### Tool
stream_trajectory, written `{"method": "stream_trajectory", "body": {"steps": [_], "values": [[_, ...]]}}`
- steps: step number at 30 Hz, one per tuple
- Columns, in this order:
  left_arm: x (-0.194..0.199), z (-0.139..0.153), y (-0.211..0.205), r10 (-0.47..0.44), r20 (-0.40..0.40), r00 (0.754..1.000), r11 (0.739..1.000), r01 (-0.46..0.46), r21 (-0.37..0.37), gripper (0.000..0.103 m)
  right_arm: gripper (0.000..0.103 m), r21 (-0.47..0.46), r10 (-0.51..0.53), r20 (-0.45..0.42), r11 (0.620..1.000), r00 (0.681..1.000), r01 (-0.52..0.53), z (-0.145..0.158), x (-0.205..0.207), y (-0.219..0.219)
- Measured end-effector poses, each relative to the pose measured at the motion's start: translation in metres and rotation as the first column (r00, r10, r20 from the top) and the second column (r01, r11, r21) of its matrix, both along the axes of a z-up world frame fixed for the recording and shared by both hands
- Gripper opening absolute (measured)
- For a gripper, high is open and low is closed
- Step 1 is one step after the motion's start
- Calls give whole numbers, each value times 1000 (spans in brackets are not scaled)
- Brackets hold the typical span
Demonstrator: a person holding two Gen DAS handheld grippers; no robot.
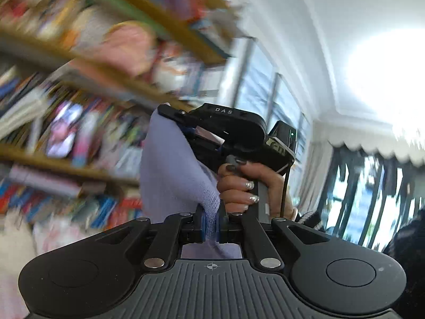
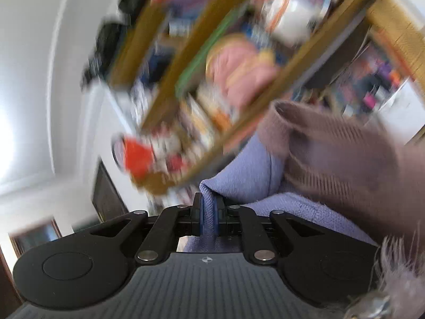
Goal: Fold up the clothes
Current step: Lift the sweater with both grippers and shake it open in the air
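Looking through the left wrist camera, I see the left gripper (image 1: pixel 211 224) with its jaws closed on a fold of the lilac knit garment (image 1: pixel 172 167), which rises from the blue pads up to the right gripper (image 1: pixel 186 130) ahead, where the jaws also seem to pinch the cloth, though the contact is partly hidden there. The right hand (image 1: pixel 245 188), with decorated nails, squeezes the handle of that gripper. Both tools point up toward a blurred bookshelf (image 1: pixel 87 85), windows and the ceiling, and no desk is visible, so I judge that the garment is lifted in the air and stretched between two edge points to let it hang straight before a fold. In the right wrist camera, the right gripper (image 2: pixel 208 222) has its jaws shut on a ridge of the same garment (image 2: pixel 247 167); the ribbed knit shows clearly between the pads. The cloth goes from there to the right, under a brownish-pink ribbed sleeve (image 2: pixel 345 159) of the person's left arm, which crosses close in front of the lens. The bookshelf (image 2: pixel 225 66) is tilted and smeared here too, so the tools are probably in quick motion. The lower part of the garment is out of both views, so I cannot tell how it hangs.
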State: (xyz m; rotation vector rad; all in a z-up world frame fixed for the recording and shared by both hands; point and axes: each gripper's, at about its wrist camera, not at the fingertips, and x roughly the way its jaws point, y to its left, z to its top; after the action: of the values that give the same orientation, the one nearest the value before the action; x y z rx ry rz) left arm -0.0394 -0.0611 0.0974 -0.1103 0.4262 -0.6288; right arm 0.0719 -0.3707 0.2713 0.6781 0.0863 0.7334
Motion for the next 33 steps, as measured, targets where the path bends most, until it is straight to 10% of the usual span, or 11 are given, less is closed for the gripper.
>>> {"method": "stream_trajectory", "body": {"steps": [4,9,20,23,27,33], "values": [[9,-42,44,90,-163,982,995,-95,-20,6,8,-137,0,-305,990,952,-43,-86,45,64],[18,-87,96,186,-329,926,980,-200,-9,4,8,-316,-98,-612,940,785,-129,-223,71,137],[37,-124,162,329,-399,856,944,-308,119,5,15,-510,-102,-561,824,821,-247,-248,103,271],[42,-130,170,356,-394,847,934,-326,144,7,42,-507,-103,-549,830,829,-233,-246,88,253],[50,-137,172,362,-398,843,932,-321,167,7,44,-532,-142,-493,830,858,-168,-238,52,204],[69,-139,179,382,-389,838,923,-330,195,11,45,-754,-412,-423,654,807,-61,-255,2,128]]}}
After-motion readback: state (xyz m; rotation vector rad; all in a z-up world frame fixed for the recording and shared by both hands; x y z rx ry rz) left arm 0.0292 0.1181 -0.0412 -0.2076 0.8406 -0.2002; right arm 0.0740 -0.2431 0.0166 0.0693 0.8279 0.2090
